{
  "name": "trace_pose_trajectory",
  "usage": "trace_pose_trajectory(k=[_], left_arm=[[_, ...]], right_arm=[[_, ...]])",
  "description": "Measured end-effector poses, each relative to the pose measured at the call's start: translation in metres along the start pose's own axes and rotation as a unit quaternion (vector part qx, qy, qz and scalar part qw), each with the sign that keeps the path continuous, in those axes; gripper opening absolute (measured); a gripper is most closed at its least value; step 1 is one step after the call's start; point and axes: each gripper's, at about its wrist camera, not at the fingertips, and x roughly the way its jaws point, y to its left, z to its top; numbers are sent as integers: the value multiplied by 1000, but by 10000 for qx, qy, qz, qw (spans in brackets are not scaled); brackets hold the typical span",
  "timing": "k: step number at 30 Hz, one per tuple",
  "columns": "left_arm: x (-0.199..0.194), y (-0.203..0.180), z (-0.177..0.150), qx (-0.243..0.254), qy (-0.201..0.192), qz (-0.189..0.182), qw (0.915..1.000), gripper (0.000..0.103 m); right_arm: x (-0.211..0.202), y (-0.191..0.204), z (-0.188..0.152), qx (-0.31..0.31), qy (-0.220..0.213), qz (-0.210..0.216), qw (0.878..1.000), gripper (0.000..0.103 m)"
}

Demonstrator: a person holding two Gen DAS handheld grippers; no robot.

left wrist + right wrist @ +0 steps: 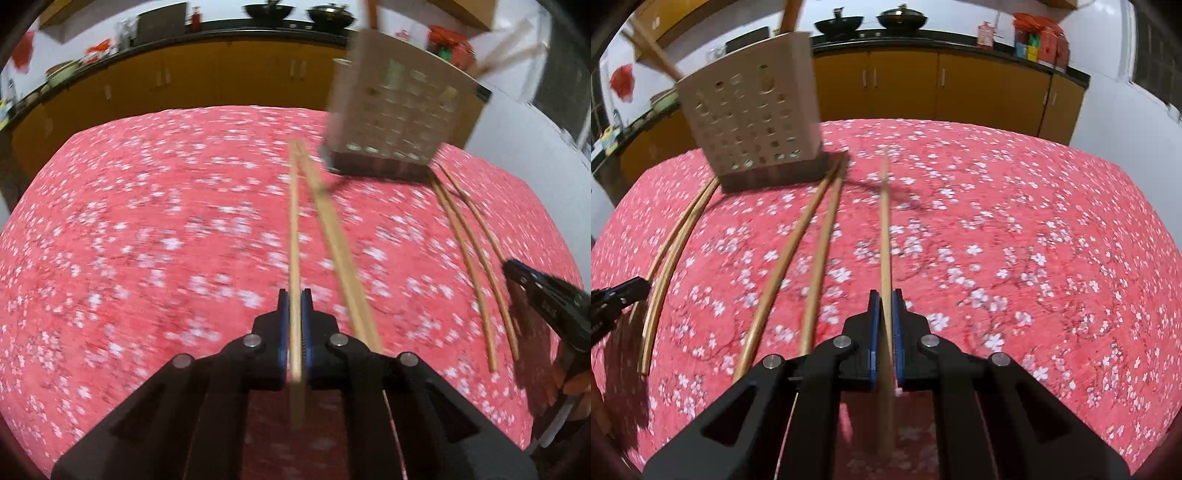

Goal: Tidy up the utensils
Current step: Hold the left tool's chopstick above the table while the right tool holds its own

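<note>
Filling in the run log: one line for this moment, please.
left gripper: shut on chopstick | right gripper: shut on chopstick | holder: upright

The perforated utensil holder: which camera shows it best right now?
The right wrist view. There the utensil holder is sharp, with its rows of holes, its dark base and the chopsticks standing in it plain. The left wrist view shows the same holder at upper right, but motion-blurred, so its holes and edges smear.

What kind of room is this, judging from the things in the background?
Most likely a home kitchen: two black woks sit on a dark counter above yellow cabinets, with a table under a red floral tablecloth in front.
</note>
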Motion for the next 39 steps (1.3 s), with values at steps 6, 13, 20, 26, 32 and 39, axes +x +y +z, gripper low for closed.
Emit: trace_pose_trajectory(k=[6, 13, 20, 26, 32, 39], left_arm=[[-3, 39, 5, -381, -86, 45, 9992, 9], [-4, 32, 2, -192, -200, 158, 9995, 10], [-5, 36, 2, -295, -207, 36, 9993, 11], [-7, 40, 1, -426, -220, -91, 9988, 11], [-9, 42, 0, -459, -224, -114, 9986, 11], [-9, 43, 0, -480, -225, -129, 9985, 11]], right_arm=[[2, -17, 2, 261, -9, 5, 9997, 7], [4, -16, 3, 220, -5, -40, 9998, 8], [6, -17, 2, 175, -7, -84, 9998, 8], [7, -17, 2, 183, -8, -71, 9998, 8], [7, -18, 2, 200, -9, -48, 9998, 8], [8, -17, 2, 200, -10, -50, 9998, 8]])
